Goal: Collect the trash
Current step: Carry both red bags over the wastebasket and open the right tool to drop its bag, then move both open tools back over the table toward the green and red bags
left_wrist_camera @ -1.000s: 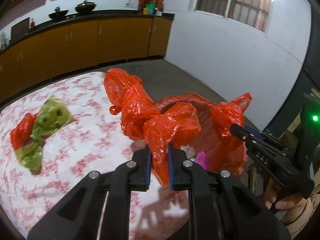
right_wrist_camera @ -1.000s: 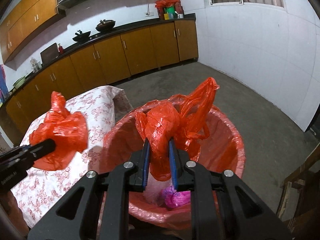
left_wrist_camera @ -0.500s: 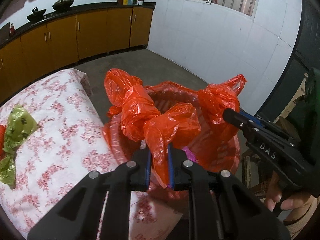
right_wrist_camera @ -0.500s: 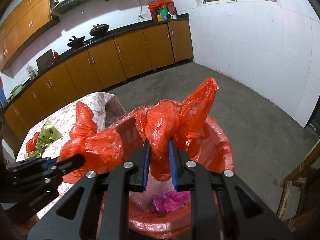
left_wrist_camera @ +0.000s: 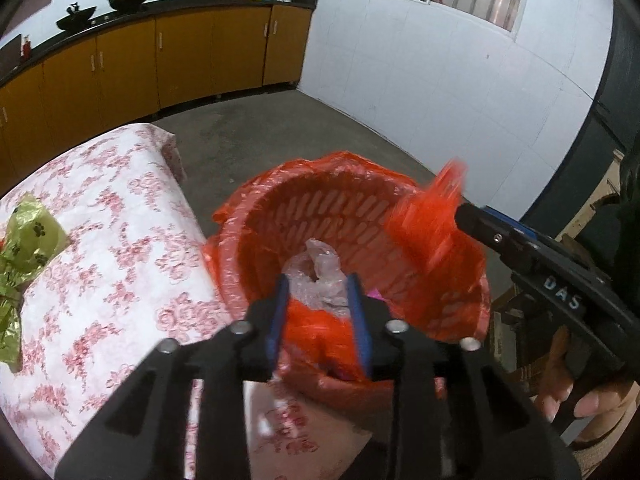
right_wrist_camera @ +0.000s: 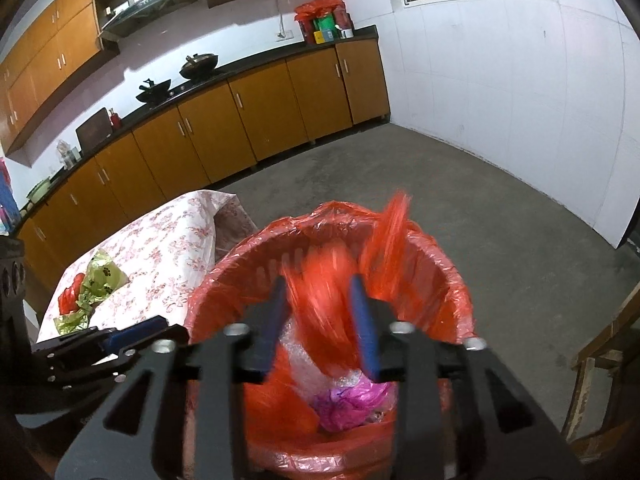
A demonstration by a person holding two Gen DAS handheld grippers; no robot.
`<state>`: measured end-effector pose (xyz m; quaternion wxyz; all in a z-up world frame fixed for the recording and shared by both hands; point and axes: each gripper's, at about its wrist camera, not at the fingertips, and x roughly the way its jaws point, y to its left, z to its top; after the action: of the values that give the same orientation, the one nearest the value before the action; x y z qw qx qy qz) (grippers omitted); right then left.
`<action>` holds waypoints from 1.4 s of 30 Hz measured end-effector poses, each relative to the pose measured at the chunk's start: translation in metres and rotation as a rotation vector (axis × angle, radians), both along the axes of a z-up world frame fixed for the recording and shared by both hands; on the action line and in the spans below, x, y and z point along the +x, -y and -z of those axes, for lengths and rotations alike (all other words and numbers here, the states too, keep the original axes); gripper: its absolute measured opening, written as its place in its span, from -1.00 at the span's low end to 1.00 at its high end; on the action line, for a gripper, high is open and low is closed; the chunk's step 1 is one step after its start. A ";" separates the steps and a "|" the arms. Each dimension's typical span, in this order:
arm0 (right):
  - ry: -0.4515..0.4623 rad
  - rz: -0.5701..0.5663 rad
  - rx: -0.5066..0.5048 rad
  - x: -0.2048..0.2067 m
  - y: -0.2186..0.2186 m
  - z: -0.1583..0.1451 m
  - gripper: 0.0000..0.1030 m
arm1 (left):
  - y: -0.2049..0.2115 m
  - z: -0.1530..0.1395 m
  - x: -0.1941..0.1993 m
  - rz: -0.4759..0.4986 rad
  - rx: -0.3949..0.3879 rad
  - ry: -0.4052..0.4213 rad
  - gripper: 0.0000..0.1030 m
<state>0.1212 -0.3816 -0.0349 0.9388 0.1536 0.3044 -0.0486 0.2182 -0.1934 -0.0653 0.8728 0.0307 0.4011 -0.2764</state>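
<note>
Kitchen cabinets (right_wrist_camera: 256,120) line the far wall, with bare concrete floor (right_wrist_camera: 460,208) before them. Just beside the cloth-covered bench (left_wrist_camera: 120,248) stands the bin (left_wrist_camera: 320,208), lined with a red bag (right_wrist_camera: 444,272) whose handles were being held up at either side. Both pairs of fingers have just been opening: the left gripper (left_wrist_camera: 318,316) stands parted with the bag's near edge slack between its pads, and the right gripper (right_wrist_camera: 320,324) is parted too, its red handle a blur slipping free. Letting go seems the step in hand; done well, both handles fall outward over the rim, not into the mouth, so the bin stays open. Inside lie clear plastic (left_wrist_camera: 316,272) and a pink wad (right_wrist_camera: 348,400). Trash remaining: a green wrapper (left_wrist_camera: 28,248) on the bench's far side, well apart from the bin. A wooden chair (right_wrist_camera: 592,368) stands close on the right and could catch an elbow.
</note>
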 end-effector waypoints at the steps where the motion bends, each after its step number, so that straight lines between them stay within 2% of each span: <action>1: 0.004 0.002 0.000 -0.001 0.000 0.000 -0.02 | -0.004 -0.001 0.001 -0.008 0.001 0.002 -0.24; 3: 0.006 0.008 0.000 -0.002 0.000 -0.002 0.00 | -0.015 -0.002 0.000 -0.035 0.004 0.010 -0.12; 7: 0.003 0.024 -0.009 -0.003 0.000 -0.003 0.16 | -0.036 -0.008 -0.008 -0.109 0.034 0.056 0.24; 10: 0.007 0.033 -0.050 -0.004 -0.006 -0.007 0.26 | -0.053 -0.011 -0.011 -0.155 0.063 0.089 0.40; 13: 0.016 0.037 -0.075 -0.005 -0.014 -0.010 0.38 | -0.074 -0.014 -0.013 -0.208 0.086 0.102 0.46; 19: 0.027 -0.008 -0.094 0.001 -0.039 -0.017 0.45 | -0.127 -0.019 -0.020 -0.339 0.106 0.135 0.57; 27: 0.041 -0.148 -0.109 0.017 -0.103 -0.029 0.45 | -0.213 -0.021 -0.040 -0.536 0.187 0.191 0.60; 33: 0.054 -0.283 -0.126 0.036 -0.175 -0.036 0.45 | -0.282 -0.021 -0.052 -0.709 0.213 0.208 0.63; 37: 0.051 -0.363 -0.131 0.051 -0.226 -0.035 0.24 | -0.324 -0.022 -0.058 -0.813 0.190 0.205 0.67; 42: 0.002 -0.459 -0.114 0.076 -0.288 -0.024 0.01 | -0.370 -0.024 -0.062 -0.929 0.178 0.214 0.70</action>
<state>0.1970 -0.0939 -0.0114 0.9328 0.0269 0.3269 0.1491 0.1561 0.1765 -0.0416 0.9343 -0.0489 0.3022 0.1828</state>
